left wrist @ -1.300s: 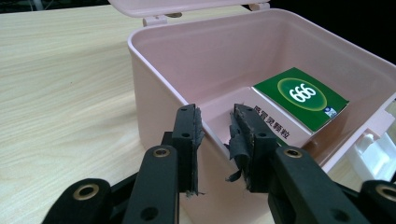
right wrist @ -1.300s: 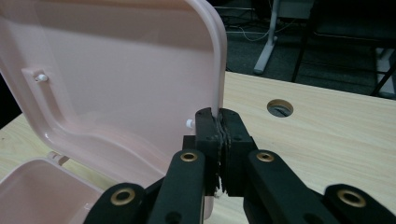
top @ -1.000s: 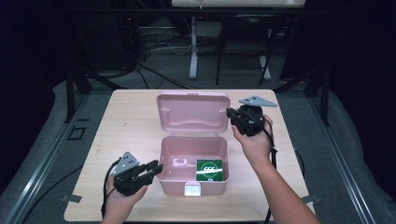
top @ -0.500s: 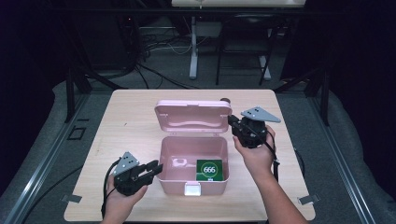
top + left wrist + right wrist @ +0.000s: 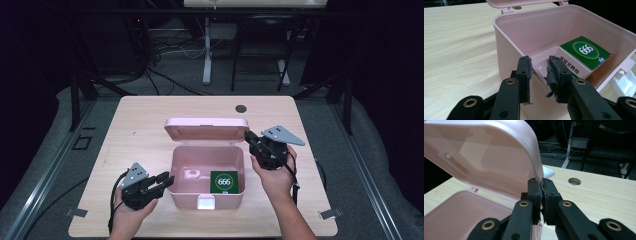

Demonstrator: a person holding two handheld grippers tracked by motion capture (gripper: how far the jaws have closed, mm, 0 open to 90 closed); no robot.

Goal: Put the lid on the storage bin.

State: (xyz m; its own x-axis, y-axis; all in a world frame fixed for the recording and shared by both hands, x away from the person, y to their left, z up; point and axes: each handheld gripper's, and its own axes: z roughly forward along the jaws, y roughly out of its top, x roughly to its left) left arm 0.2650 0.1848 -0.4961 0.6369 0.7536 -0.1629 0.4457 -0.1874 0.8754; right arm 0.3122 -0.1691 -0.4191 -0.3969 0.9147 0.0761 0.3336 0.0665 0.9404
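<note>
A pink plastic box (image 5: pixel 174 170) stands open in the middle of the table, its hinged lid (image 5: pixel 206 128) tipped partly forward over it. Inside at the right lies a green pack marked 666 (image 5: pixel 223 181). My left gripper (image 5: pixel 169 179) is at the box's near left side. In the left gripper view that gripper (image 5: pixel 539 63) is shut on the box wall (image 5: pixel 509 47), with the green pack (image 5: pixel 584 51) beyond. My right gripper (image 5: pixel 248 136) is shut on the lid's right edge. In the right gripper view it (image 5: pixel 541 182) pinches the rim of the lid (image 5: pixel 486 152).
The light wooden table (image 5: pixel 140 125) has a round cable hole (image 5: pixel 241 108) behind the box. A white latch (image 5: pixel 205 202) sits on the box's front wall. Dark floor, cables and table legs lie beyond the far edge.
My right gripper has moved toward the near edge and slightly down with the lid's edge in it. The lid has tipped forward over the box. The left gripper has stayed put.
</note>
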